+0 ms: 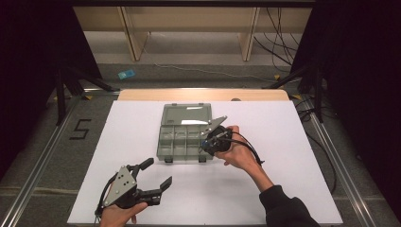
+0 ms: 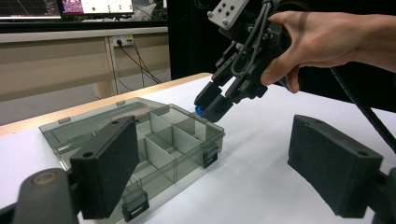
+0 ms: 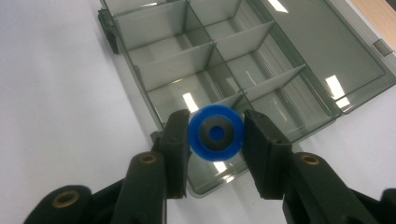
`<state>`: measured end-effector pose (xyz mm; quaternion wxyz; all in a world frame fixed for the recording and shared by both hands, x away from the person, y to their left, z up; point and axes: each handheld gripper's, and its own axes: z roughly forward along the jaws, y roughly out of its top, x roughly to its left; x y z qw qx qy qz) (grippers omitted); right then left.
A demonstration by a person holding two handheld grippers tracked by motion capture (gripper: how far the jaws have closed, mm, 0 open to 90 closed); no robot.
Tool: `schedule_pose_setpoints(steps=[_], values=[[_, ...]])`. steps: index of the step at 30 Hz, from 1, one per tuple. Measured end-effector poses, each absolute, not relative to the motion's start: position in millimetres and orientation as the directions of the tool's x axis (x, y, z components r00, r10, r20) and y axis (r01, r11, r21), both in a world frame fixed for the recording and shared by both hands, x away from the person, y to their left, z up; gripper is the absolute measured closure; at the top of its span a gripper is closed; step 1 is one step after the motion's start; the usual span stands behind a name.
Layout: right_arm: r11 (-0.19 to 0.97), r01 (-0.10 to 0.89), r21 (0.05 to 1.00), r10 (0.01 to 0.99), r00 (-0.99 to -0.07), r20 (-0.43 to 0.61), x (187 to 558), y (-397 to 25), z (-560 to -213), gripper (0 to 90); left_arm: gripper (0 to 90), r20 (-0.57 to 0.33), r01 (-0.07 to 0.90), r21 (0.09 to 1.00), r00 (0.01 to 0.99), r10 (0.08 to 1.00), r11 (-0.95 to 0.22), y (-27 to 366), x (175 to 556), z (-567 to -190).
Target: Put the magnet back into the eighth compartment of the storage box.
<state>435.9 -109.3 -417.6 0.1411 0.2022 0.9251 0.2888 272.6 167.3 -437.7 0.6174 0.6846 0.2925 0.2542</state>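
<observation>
Step in hand: dropping the blue ring (image 3: 216, 133) into the box (image 1: 185, 134). R gripper (image 3: 216, 135) has its jaws clamped on the ring's sides, ring sitting between the pads, over the box's near-right corner compartment. Next move prob: lower a bit, then open over that cell. L gripper (image 1: 151, 177) jaws wide, empty, near tabletop (image 1: 283, 142) front edge, well apart from the box.
</observation>
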Motion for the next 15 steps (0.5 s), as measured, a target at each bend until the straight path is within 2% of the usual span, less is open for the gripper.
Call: schedule_pose_setpoints(steps=[15], values=[[0.759, 0.296, 0.581, 0.458, -0.876, -0.152, 446.0, -107.8, -426.3, 62.7, 16.0, -0.012, 0.086, 0.994, 0.7, 0.714, -0.067, 167.4, 272.5, -437.5]])
